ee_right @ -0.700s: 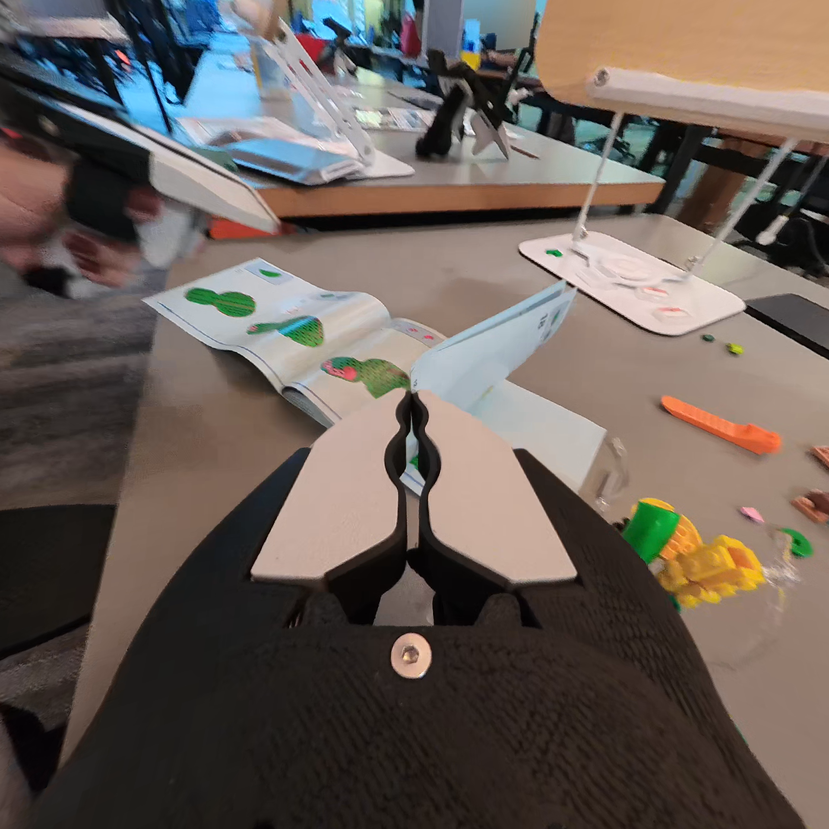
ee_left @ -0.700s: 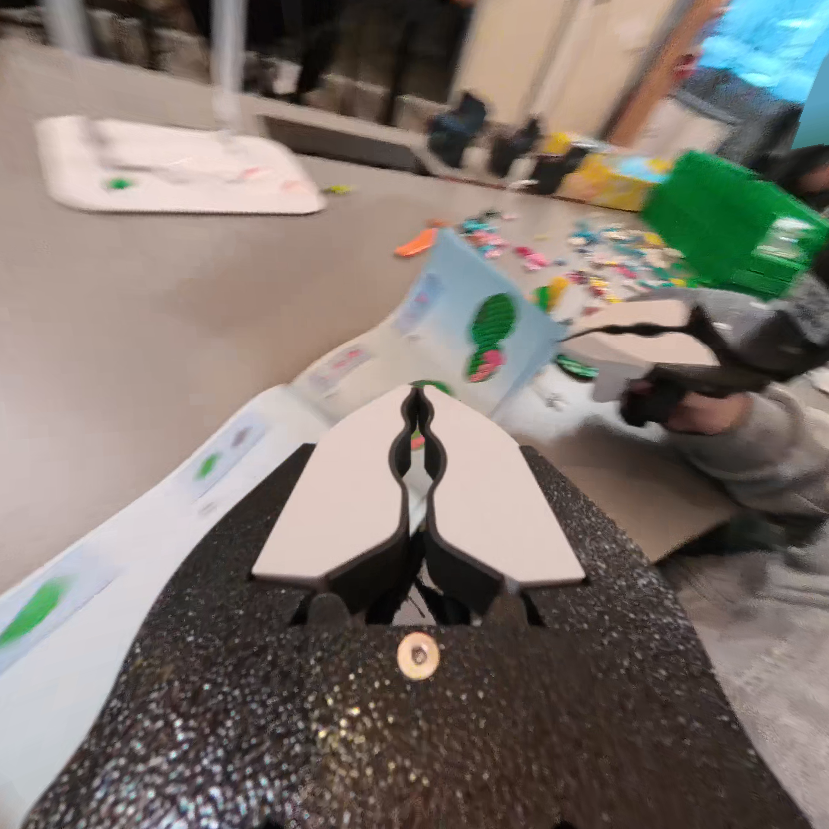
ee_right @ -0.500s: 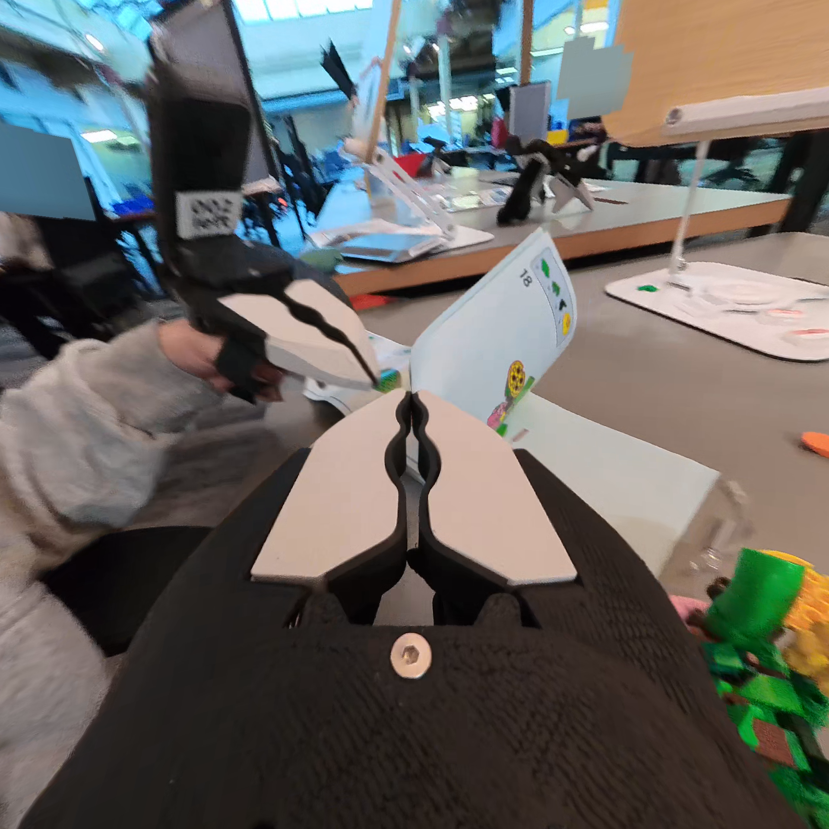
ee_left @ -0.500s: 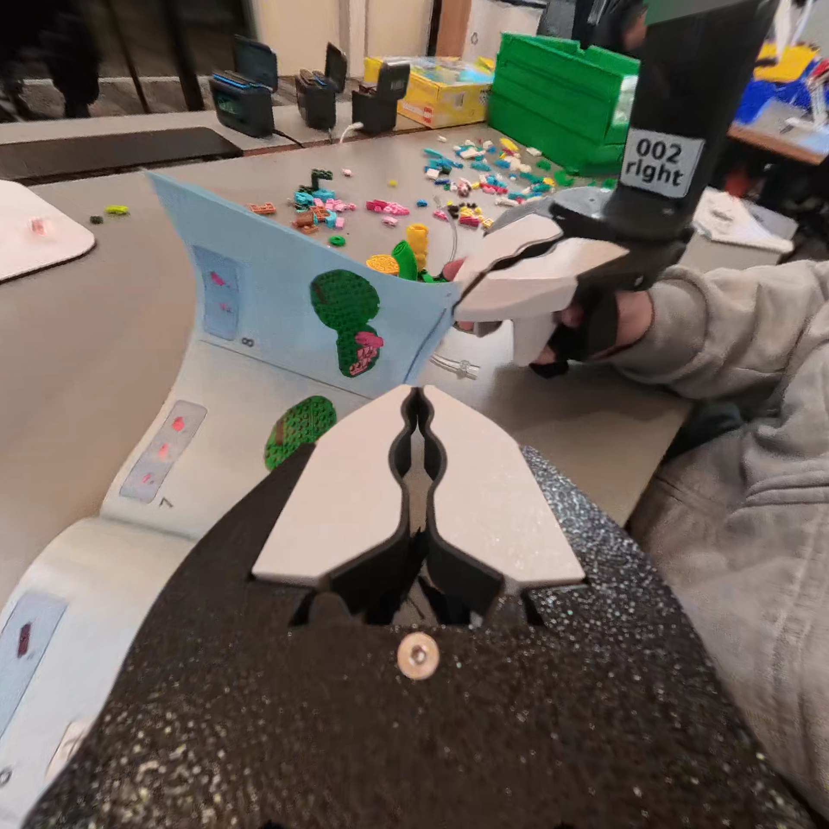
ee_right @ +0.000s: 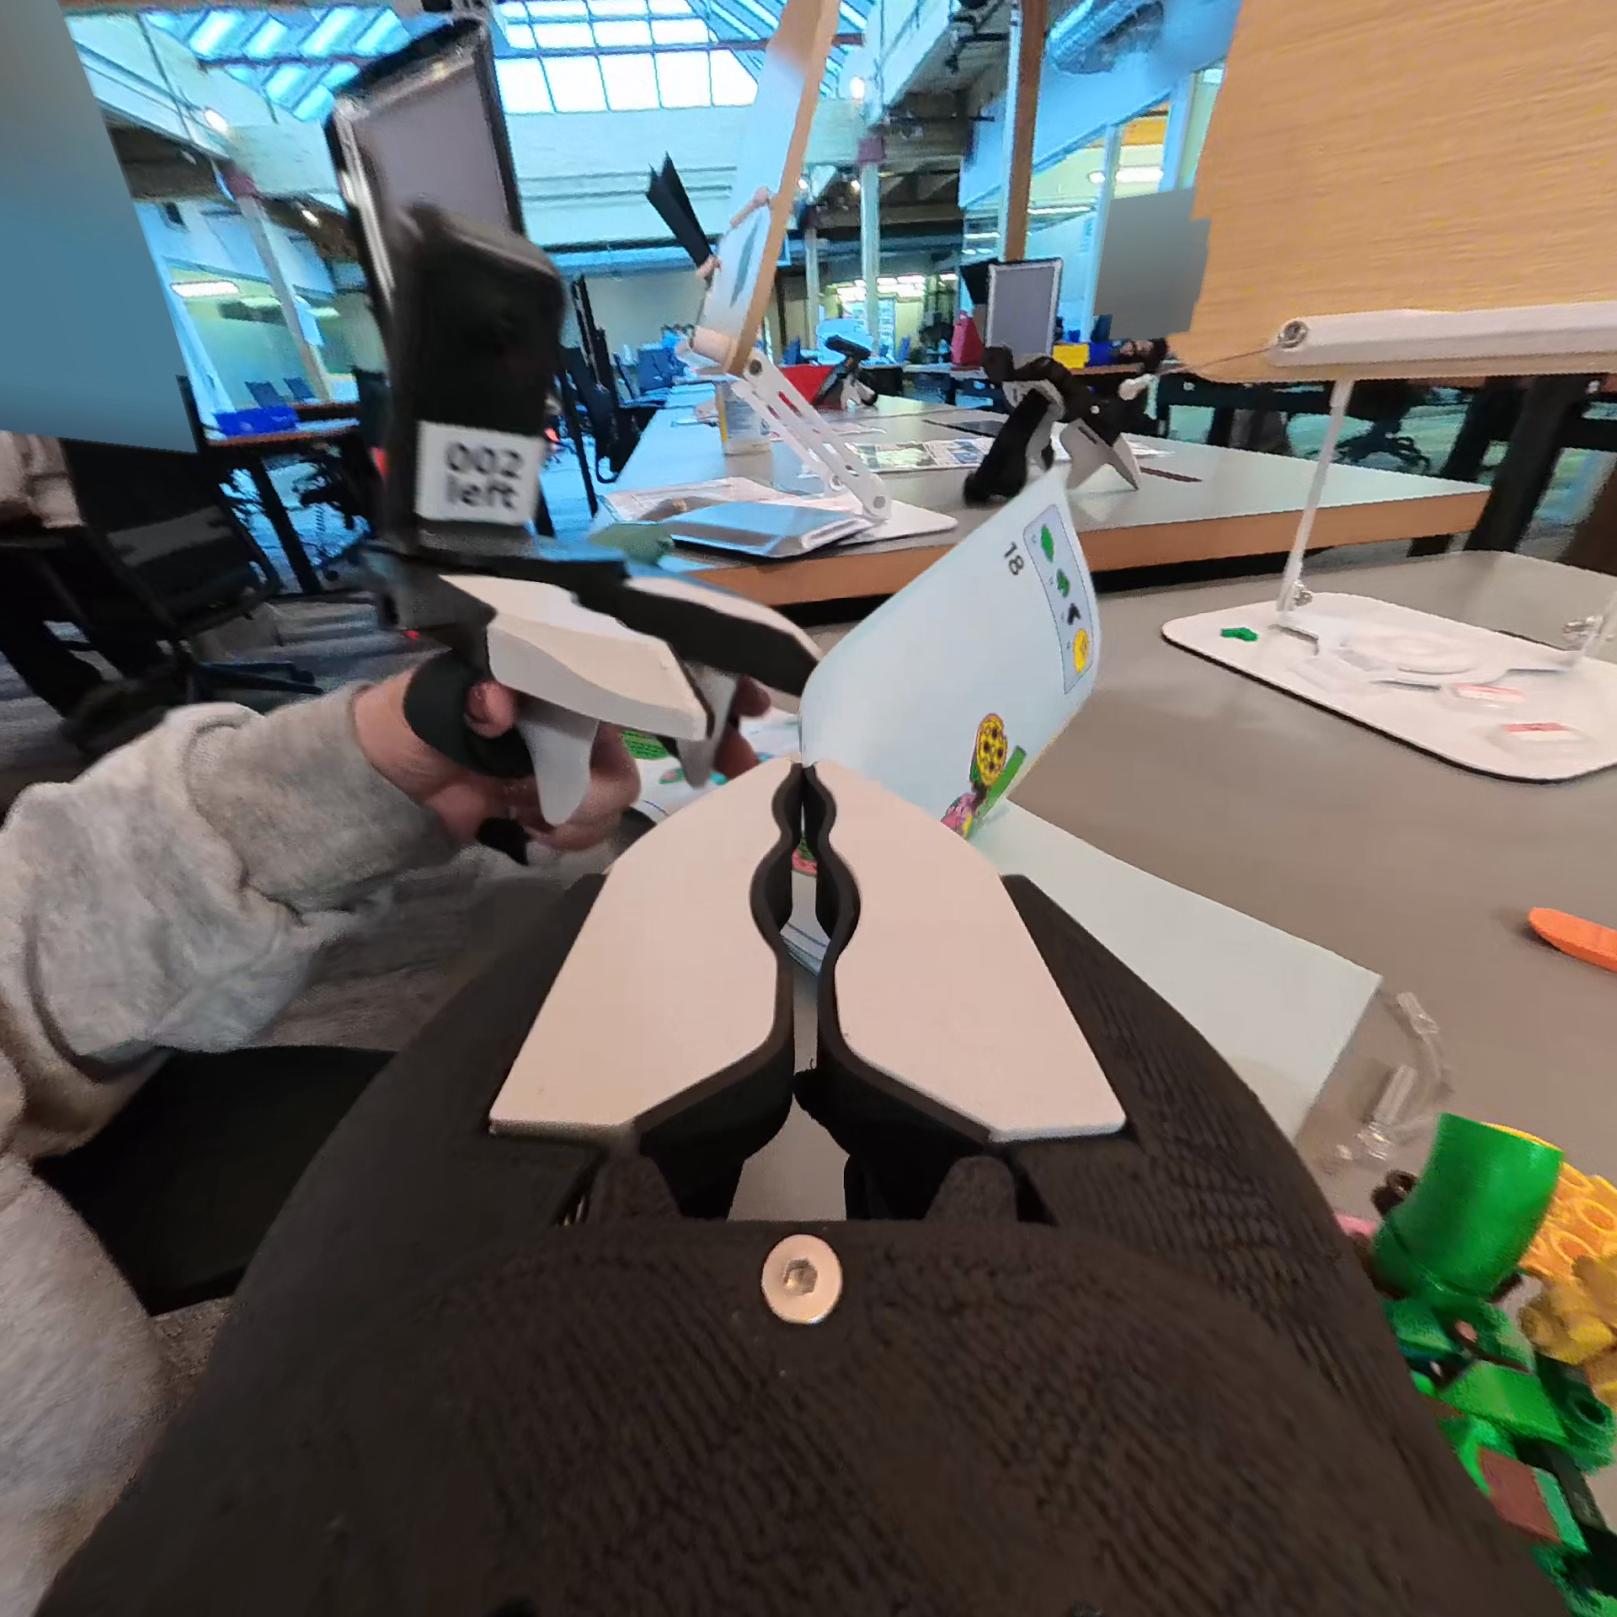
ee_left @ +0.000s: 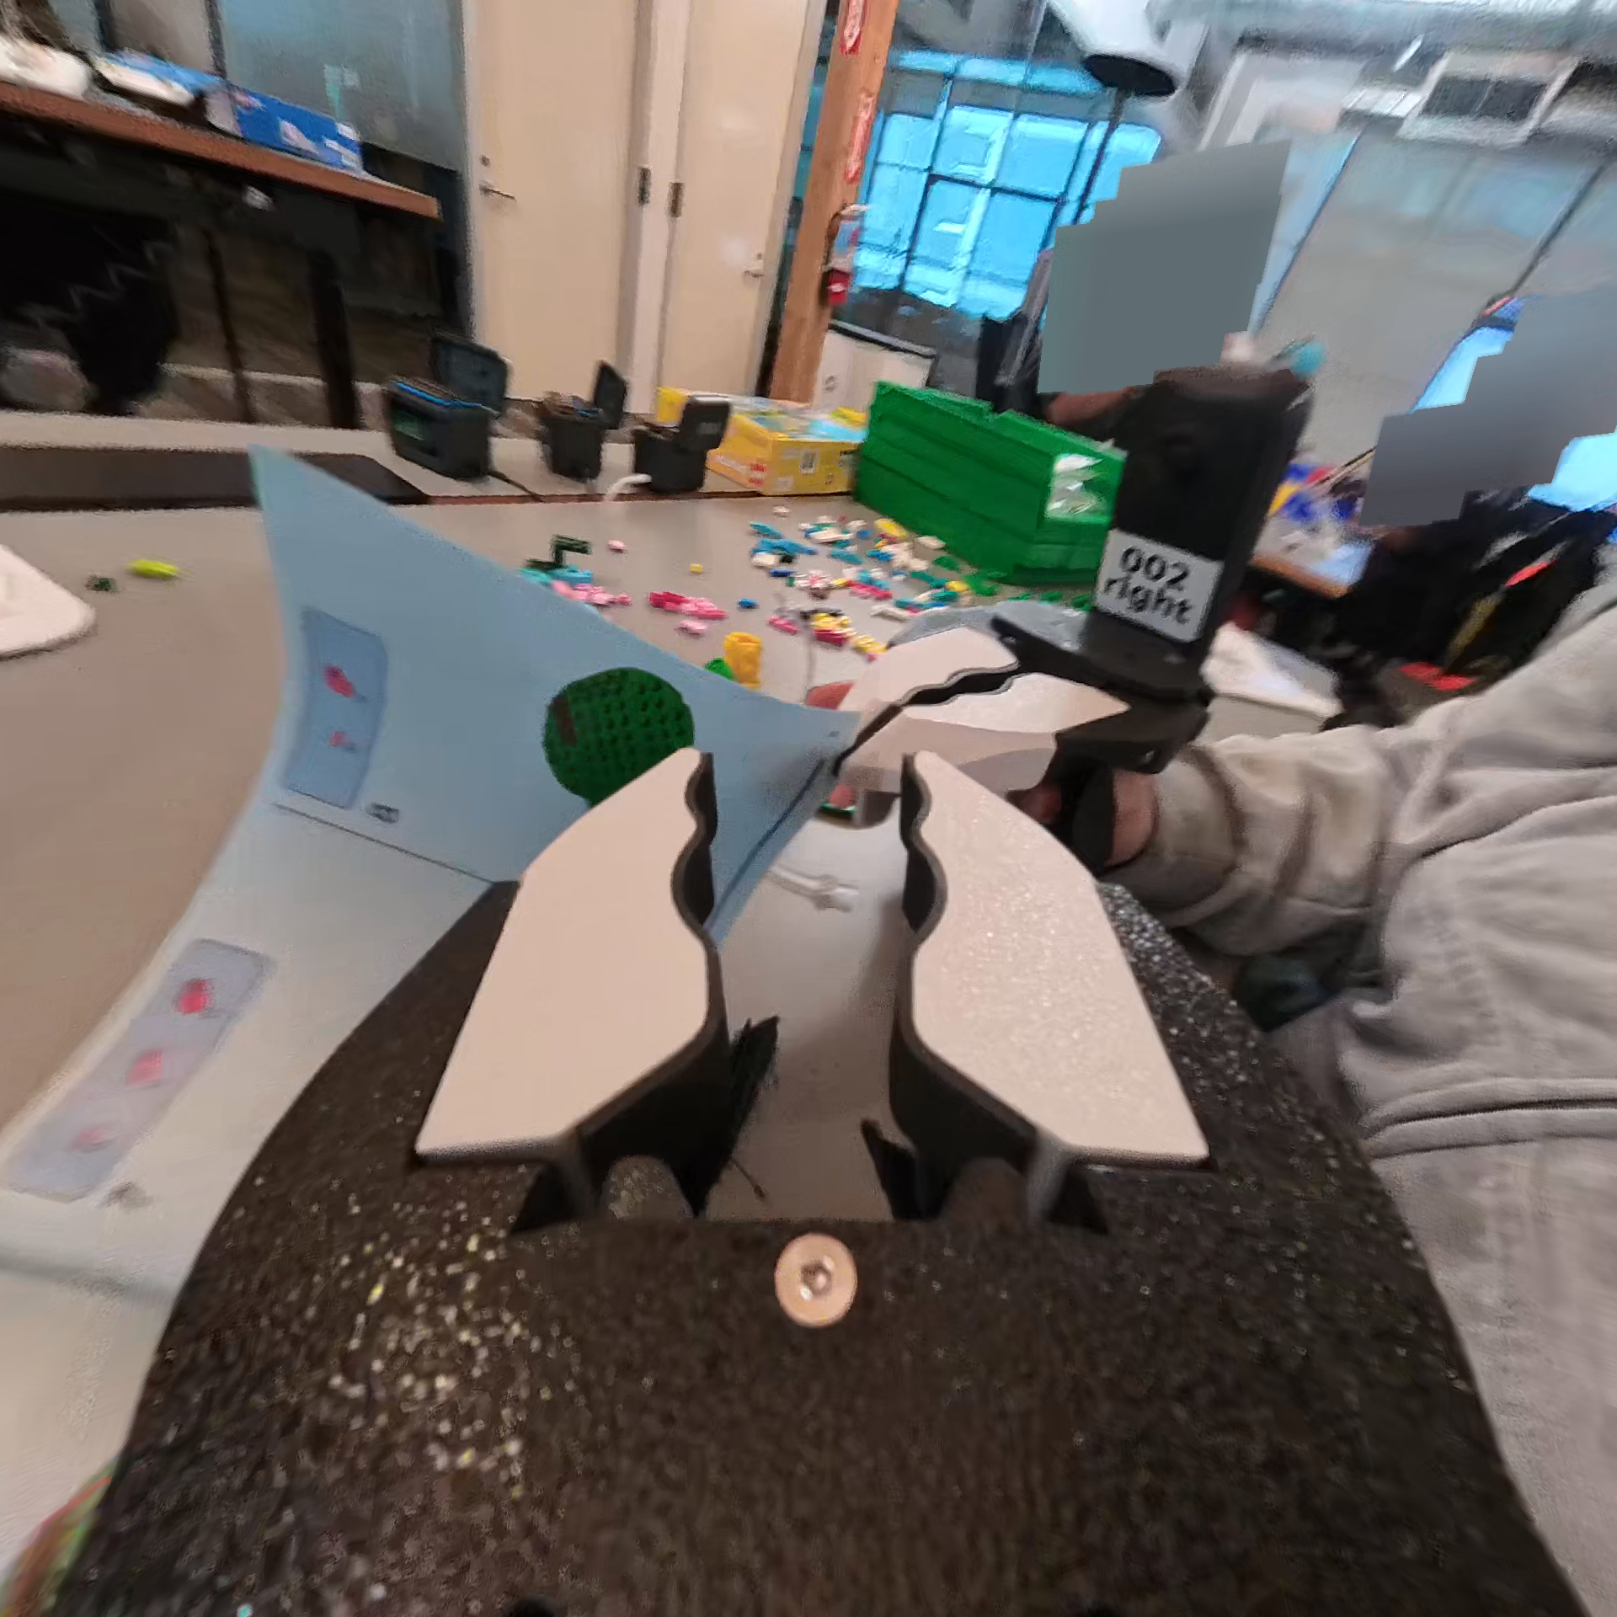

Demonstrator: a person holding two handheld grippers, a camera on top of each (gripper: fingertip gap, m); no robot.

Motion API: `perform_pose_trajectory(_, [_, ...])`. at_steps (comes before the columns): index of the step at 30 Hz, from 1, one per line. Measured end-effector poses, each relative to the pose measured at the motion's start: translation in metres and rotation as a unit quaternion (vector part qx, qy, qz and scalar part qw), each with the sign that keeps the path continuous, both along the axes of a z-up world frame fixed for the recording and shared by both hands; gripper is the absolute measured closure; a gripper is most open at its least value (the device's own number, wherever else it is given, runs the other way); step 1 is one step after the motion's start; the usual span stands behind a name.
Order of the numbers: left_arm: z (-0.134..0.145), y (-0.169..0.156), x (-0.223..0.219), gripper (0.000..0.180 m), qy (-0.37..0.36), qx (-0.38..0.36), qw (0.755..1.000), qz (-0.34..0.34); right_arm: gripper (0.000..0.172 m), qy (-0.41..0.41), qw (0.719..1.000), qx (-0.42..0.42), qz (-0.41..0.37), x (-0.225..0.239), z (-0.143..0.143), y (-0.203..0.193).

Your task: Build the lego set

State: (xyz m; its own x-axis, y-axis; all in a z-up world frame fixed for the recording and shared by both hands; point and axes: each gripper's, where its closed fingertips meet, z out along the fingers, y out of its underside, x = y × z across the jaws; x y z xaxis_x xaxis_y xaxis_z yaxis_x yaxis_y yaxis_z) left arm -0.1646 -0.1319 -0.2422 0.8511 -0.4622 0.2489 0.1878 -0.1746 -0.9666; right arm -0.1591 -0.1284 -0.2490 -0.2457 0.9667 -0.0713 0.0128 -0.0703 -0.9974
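Right gripper sits at frame centre of its own view, fingers clamped tip to tip on the corner of a lifted pale-blue page of the instruction booklet; in the left wrist view we see the same gripper at centre right, pinching that page's free corner. Left gripper is wide open, nothing gripped; the page edge runs close by its left finger, contact we cannot tell. Booklet lies open on the grey table, lower left of the left view, with the page curling up from it. We see the left gripper in a hand at centre left of the right view, just beside the page. Loose coloured bricks scatter upper centre of the left view, in front of a green bin. A green-and-yellow brick model sits lower right of the right view, an orange tool at the right edge, a white base plate at upper right
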Motion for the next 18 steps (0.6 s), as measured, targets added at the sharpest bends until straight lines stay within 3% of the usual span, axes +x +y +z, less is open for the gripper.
perform_pose_trajectory(3, [-0.003,-0.005,0.017,0.132,-0.062,-0.020,0.995,-0.073,0.172,0.016,0.999,-0.030,0.035,0.003,0.005,-0.008])
perform_pose_trajectory(5, [-0.009,-0.009,0.028,0.132,-0.043,-0.025,0.993,-0.106,0.172,0.025,0.997,-0.046,0.055,0.005,0.009,-0.011])
perform_pose_trajectory(8, [-0.008,-0.011,0.037,0.134,-0.005,-0.007,0.993,-0.117,0.172,0.035,0.994,-0.070,0.078,0.007,0.012,-0.014])
perform_pose_trajectory(15, [-0.002,-0.015,0.037,0.141,-0.018,0.006,0.992,-0.127,0.172,0.054,0.985,-0.113,0.119,0.010,0.019,-0.016])
perform_pose_trajectory(18, [0.002,-0.015,0.027,0.146,-0.003,0.021,0.995,-0.100,0.172,0.054,0.985,-0.111,0.117,0.009,0.019,-0.015])
